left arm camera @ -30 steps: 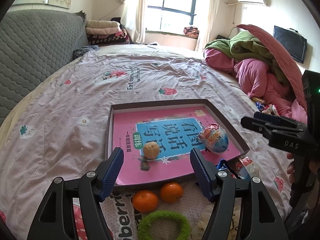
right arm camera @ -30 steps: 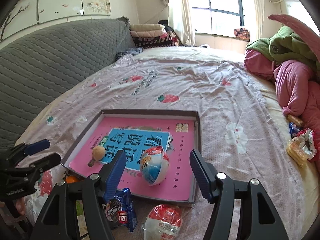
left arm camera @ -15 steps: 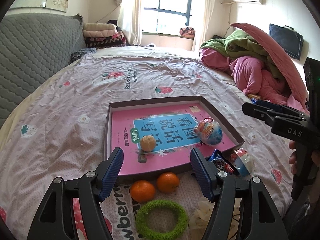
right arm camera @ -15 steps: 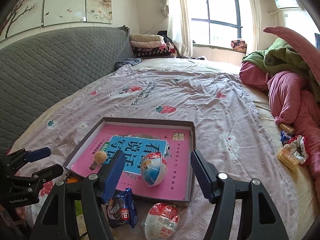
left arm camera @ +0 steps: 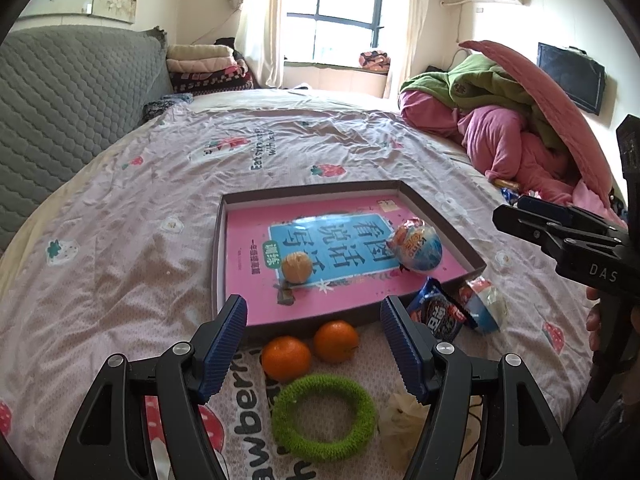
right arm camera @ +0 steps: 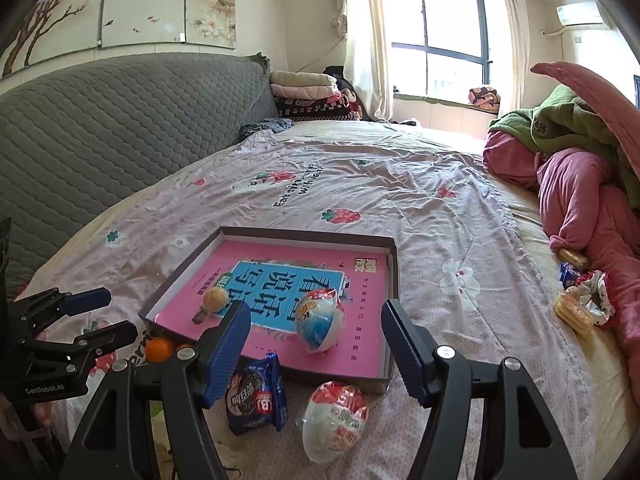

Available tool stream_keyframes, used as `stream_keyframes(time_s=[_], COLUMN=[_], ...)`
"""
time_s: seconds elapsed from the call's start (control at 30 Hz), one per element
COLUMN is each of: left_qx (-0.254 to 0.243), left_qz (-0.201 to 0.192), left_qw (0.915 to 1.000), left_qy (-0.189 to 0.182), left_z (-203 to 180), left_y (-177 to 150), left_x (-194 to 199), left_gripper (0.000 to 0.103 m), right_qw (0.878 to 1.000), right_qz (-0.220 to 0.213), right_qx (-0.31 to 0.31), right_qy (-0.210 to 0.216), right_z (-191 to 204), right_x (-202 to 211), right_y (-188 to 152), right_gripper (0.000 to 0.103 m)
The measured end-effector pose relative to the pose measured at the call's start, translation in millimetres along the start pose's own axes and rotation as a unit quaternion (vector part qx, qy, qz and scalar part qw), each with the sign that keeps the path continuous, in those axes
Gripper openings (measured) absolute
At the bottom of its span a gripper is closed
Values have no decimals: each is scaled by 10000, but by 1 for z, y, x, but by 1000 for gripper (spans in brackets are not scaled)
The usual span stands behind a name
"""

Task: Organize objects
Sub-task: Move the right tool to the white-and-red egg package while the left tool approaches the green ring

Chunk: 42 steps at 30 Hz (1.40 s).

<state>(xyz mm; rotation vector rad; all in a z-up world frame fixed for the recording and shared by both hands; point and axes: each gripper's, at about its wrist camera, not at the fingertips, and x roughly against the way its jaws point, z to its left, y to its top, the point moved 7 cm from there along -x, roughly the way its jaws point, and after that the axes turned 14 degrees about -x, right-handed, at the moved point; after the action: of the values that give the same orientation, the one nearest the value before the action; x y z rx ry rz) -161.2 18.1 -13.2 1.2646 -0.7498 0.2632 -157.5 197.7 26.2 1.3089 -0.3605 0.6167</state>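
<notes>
A shallow box lies on the bed with a pink book inside. On the book sit a peeled tangerine and a blue egg-shaped snack. In front of the box lie two oranges, a green ring, a blue cookie packet and a red-and-white egg snack. My left gripper is open and empty above the oranges. My right gripper is open and empty above the packet and egg snack.
A grey quilted headboard runs along the left. Piled pink and green bedding fills the right side. Small snacks and a scrunchie lie by the bedding. A crumpled white wrapper lies beside the green ring.
Both grippers have pulled back and risen a little, so the box and the items in front of it sit farther off. Both stay open and empty.
</notes>
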Motion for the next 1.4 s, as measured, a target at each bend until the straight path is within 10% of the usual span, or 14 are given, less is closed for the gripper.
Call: stream_keyframes(time_s=[1.4], left_qx=[-34], left_qz=[956], left_qw=[9954], left_qy=[70], left_z=[-13], left_y=[-79], left_x=[-13], left_gripper=[71], right_qw=[9963], right_qz=[773], right_qx=[-81], right_qy=[-369], right_z=[-20], right_x=[-2], right_y=[-70], right_gripper=[68])
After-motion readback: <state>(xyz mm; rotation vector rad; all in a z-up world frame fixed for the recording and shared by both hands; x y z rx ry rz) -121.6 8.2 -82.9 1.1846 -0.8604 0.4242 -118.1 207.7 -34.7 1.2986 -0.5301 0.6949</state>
